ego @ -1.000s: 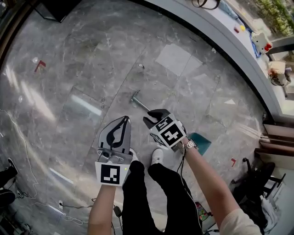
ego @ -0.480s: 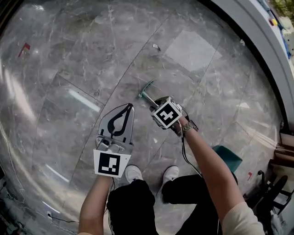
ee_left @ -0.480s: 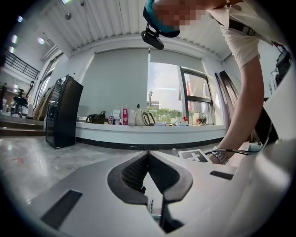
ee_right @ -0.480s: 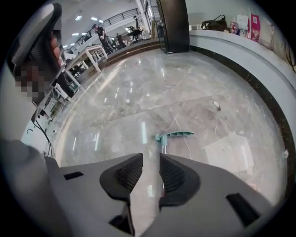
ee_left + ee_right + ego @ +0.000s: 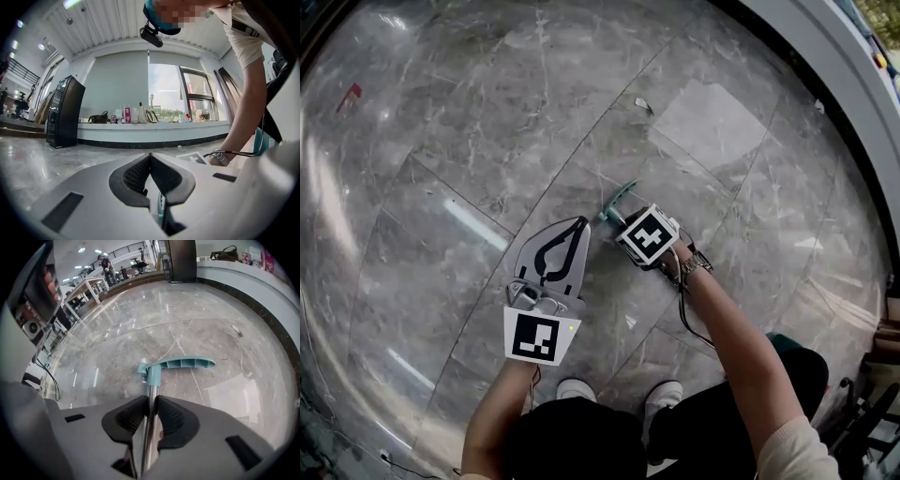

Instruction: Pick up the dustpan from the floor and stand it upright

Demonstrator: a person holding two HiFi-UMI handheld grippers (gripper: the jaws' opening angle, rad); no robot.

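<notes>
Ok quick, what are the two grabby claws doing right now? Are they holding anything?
Left gripper: shut, nothing between its jaws.
Right gripper: shut on the dustpan handle, gripping its metal pole.

a big open hall, like an office lobby or showroom: polished grey marble floor in large slabs, a long curved white counter carrying bags and bottles, tall windows behind it, a tall black cabinet, a ribbed ceiling with lamps, and far-off tables with people under a railing.
</notes>
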